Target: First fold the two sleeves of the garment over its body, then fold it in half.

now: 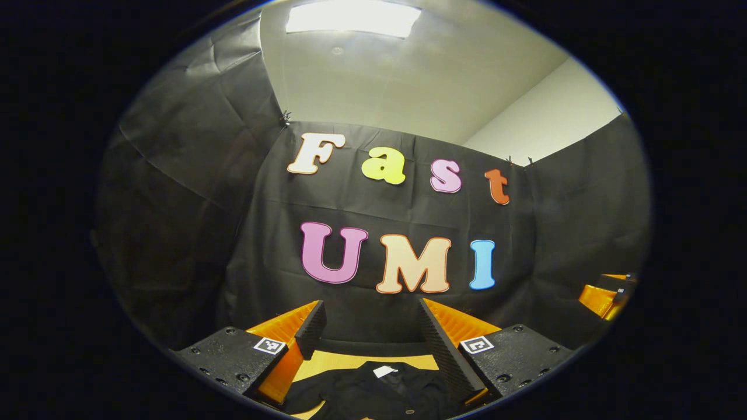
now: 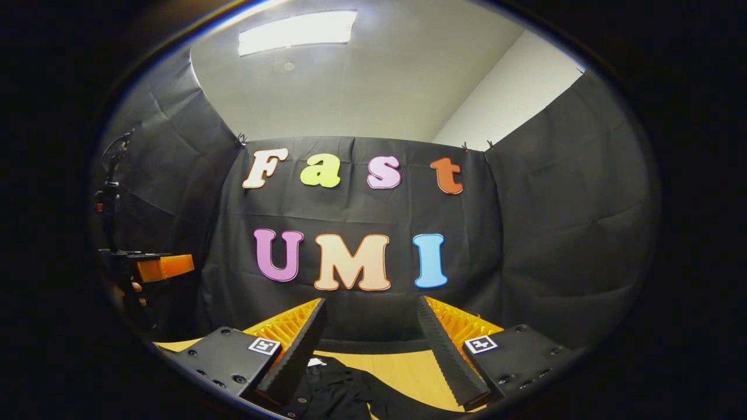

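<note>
Both grippers hovering high, jaws spread wide, empty: left gripper [image 1: 369,332], right gripper [image 2: 369,332]. Dipping toward dark garment [image 1: 373,394] on table [image 2: 402,367] next; pinching sleeve cuff only, single layer.

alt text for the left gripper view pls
The left gripper is held above a dark garment lying on a wooden table, jaws open and holding nothing. The right gripper shows at the right edge, in front of the black cloth wall.
</note>
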Motion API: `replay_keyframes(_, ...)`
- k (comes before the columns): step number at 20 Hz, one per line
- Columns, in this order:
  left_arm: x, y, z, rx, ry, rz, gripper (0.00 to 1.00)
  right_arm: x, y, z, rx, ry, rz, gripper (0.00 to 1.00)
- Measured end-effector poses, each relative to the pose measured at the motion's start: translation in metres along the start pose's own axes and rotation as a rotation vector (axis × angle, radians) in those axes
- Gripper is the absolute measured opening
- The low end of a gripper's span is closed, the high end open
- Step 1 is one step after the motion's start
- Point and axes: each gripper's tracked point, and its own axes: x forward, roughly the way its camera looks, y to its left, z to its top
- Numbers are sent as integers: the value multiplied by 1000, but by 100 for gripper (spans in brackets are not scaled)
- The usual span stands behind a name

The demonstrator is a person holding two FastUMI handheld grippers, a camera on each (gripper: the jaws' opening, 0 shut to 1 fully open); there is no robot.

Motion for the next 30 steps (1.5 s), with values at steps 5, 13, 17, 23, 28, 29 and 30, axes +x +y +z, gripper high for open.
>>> replay_keyframes(5,-3,5,0,-1,5,16,92,4,4,-2,-3,-1,15,98)
replay_keyframes(13,-12,7,2,42,-3,57,92,-4,-82,-101,-127,202,-66,98)
replay_keyframes(17,-14,9,0,63,3,100,92,-10,-133,-171,-155,379,-96,98)
replay_keyframes(23,-17,-6,-11,61,16,152,92,-33,-183,-279,-136,675,-69,98)
replay_keyframes(28,-24,-19,-24,60,35,201,92,-61,-203,-361,-126,907,-28,99)
replay_keyframes(29,-25,-22,-24,65,38,206,92,-63,-204,-373,-122,944,-20,99)
replay_keyframes(30,-28,-25,-25,71,40,211,92,-65,-206,-385,-117,982,-16,99)
